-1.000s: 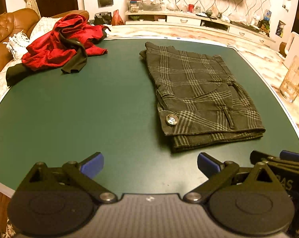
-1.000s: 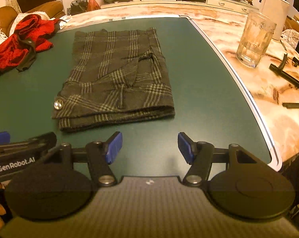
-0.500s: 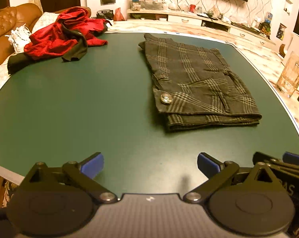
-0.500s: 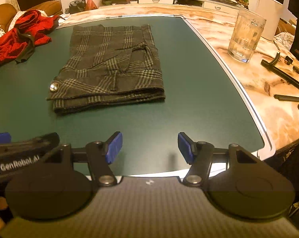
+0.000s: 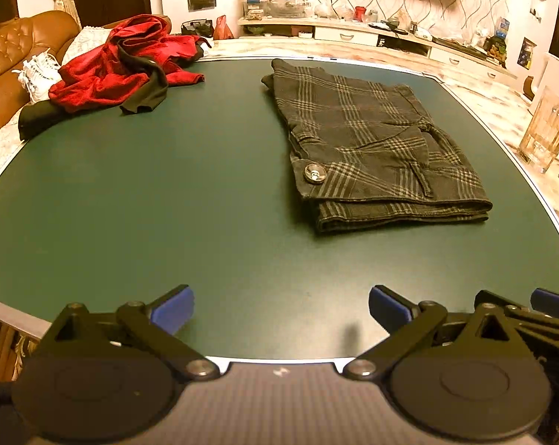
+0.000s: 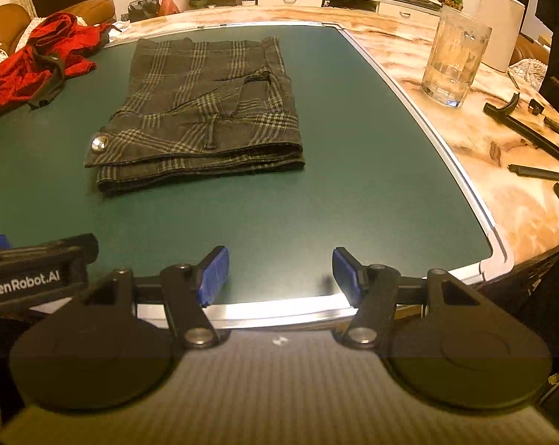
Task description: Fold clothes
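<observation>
Both tongs (image 5: 281,306) (image 6: 277,272) hang spread, empty. Plaid shorts (image 5: 372,141) look soft, floppy; I'd pinch the thick waistband near the button (image 5: 312,173).

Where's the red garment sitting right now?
The red garment lies crumpled at the far left corner of the green table in both wrist views, left of the folded plaid shorts and beside the brown sofa.

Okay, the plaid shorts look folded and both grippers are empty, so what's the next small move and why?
Probably swing the left gripper toward the red garment and take its near edge. The plaid shorts lie flat in a neat stack on the green mat, while the red piece sits crumpled at the far left corner. Both the left and the right gripper are open and hold nothing.
</observation>
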`<state>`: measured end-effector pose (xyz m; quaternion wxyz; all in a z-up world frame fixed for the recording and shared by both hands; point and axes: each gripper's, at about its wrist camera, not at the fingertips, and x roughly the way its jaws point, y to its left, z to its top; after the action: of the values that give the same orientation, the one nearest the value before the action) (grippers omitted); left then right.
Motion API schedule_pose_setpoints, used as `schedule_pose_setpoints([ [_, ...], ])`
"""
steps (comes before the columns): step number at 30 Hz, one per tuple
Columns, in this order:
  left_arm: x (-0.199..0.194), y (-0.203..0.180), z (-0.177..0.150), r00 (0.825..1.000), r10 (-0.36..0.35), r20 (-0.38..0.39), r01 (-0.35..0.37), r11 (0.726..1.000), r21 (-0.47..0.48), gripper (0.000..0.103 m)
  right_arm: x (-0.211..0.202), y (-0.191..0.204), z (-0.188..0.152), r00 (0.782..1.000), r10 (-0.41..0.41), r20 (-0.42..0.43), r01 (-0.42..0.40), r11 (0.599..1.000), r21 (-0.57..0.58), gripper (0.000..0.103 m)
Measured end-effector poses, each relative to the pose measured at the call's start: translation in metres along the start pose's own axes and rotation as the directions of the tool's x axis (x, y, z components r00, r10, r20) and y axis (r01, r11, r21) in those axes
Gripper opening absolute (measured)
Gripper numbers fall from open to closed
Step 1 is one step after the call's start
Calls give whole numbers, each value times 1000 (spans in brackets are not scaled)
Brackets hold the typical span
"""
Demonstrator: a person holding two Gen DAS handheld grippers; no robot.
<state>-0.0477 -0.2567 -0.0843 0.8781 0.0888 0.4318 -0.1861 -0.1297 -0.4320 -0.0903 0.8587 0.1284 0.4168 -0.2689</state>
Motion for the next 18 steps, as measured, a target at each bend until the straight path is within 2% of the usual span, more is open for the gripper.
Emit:
schedule_pose_setpoints([
  [18,3,-8,-1,999,-22,-26,22,999,33,103,6,-1,0,1000,9,2,-9,1000,12,70],
])
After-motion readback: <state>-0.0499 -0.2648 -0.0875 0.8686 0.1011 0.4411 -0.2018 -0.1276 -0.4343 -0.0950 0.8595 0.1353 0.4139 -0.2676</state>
